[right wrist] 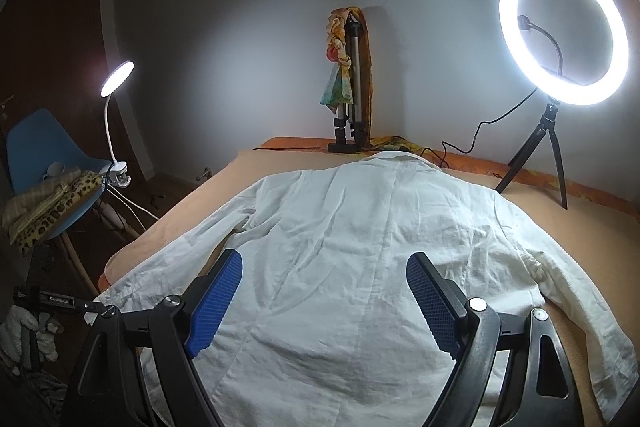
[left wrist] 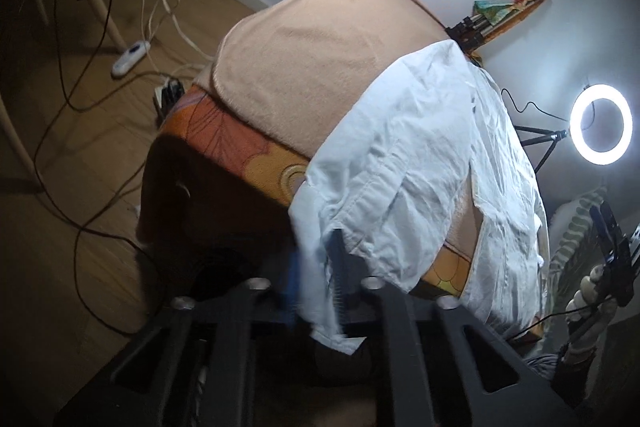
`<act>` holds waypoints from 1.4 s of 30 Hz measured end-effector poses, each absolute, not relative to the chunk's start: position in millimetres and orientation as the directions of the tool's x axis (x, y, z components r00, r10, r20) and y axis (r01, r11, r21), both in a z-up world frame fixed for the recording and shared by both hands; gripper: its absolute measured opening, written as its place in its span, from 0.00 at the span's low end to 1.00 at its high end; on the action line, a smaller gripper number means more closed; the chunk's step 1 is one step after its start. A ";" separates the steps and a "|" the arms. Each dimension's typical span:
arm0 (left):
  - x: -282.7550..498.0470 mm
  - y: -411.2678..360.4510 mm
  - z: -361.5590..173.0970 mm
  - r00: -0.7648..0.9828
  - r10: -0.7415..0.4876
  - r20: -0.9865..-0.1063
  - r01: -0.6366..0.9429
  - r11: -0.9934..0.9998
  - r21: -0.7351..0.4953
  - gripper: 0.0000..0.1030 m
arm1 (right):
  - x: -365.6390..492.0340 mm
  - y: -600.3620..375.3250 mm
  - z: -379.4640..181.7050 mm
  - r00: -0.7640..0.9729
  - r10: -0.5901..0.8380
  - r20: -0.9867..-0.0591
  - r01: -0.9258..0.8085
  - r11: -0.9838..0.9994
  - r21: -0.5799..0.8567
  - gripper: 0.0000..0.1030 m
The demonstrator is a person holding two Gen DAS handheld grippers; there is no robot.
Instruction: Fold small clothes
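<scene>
A white long-sleeved shirt point(right wrist: 360, 227) lies spread flat on a peach blanket point(right wrist: 580, 227) that covers the bed. In the left wrist view the shirt point(left wrist: 420, 155) drapes over the bed's near edge. My left gripper point(left wrist: 318, 279) is shut on that hanging edge, and the cloth is pinched between its fingers. My right gripper point(right wrist: 325, 261) hovers over the shirt's lower middle, open wide, with its blue pads point(right wrist: 216, 307) clear of the cloth. A gloved hand point(left wrist: 588, 291) holds it at the far right of the left wrist view.
A lit ring light point(right wrist: 564, 31) on a small tripod stands at the bed's back right, and a folded tripod point(right wrist: 352, 87) leans on the wall. A blue chair point(right wrist: 40, 155) with clothes and a clip lamp point(right wrist: 118, 79) stands left. Cables point(left wrist: 100, 99) lie on the wooden floor.
</scene>
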State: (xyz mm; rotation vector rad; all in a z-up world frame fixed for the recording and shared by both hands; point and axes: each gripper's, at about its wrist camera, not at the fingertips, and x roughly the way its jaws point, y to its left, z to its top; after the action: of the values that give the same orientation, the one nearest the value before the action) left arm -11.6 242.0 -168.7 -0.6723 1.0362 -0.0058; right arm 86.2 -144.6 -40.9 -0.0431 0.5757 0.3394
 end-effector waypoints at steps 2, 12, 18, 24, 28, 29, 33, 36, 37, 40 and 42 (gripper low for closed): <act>-10.8 237.4 -158.0 0.560 -0.295 -0.774 -0.276 0.815 -0.510 0.04 | 87.1 -143.0 -40.8 0.780 0.306 -0.545 -0.331 0.942 0.055 0.84; 2.9 180.9 -92.3 0.681 -0.351 -0.643 -0.026 0.865 -0.500 0.03 | 101.9 -143.4 -46.4 0.730 0.328 -0.599 -0.344 0.934 0.093 0.76; 19.6 140.7 -75.4 0.668 -0.422 -0.613 0.117 0.873 -0.474 0.02 | 140.6 -145.0 -43.0 0.614 0.380 -0.692 -0.397 0.906 0.145 0.74; 19.3 103.3 -68.7 0.633 -0.498 -0.592 0.229 0.852 -0.471 0.02 | 207.3 -114.9 -13.2 0.485 0.422 -0.766 -0.454 0.870 0.192 0.74; 21.6 86.5 -73.8 0.598 -0.527 -0.604 0.279 0.843 -0.459 0.02 | 256.6 -60.6 -22.3 0.390 0.432 -0.813 -0.499 0.841 0.208 0.71; 21.9 83.9 -76.1 0.588 -0.534 -0.608 0.278 0.839 -0.468 0.02 | 266.8 -45.0 -29.3 0.366 0.432 -0.825 -0.508 0.835 0.211 0.70; 24.2 75.5 -89.9 0.542 -0.559 -0.628 0.286 0.825 -0.488 0.02 | 306.4 17.1 -67.2 0.255 0.454 -0.854 -0.522 0.808 0.274 0.68; 21.3 70.9 -92.9 0.516 -0.580 -0.631 0.313 0.813 -0.491 0.02 | 325.7 59.4 -94.3 0.214 0.424 -0.880 -0.541 0.802 0.255 0.68; 20.4 68.7 -93.2 0.511 -0.584 -0.631 0.320 0.810 -0.491 0.02 | 331.8 72.2 -103.6 0.210 0.404 -0.890 -0.548 0.803 0.235 0.68; 14.6 69.8 -94.0 0.492 -0.603 -0.628 0.331 0.797 -0.506 0.02 | 350.5 93.2 -125.5 0.209 0.339 -0.917 -0.537 0.824 0.181 0.68; 14.7 70.3 -95.3 0.482 -0.609 -0.629 0.332 0.792 -0.512 0.02 | 364.5 98.0 -140.7 0.201 0.299 -0.933 -0.511 0.845 0.160 0.68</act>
State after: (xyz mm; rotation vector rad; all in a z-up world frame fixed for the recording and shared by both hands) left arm 14.7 70.3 -95.3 -0.3430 0.8984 -0.5872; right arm 364.5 98.0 -140.7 -0.2004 1.2467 0.5707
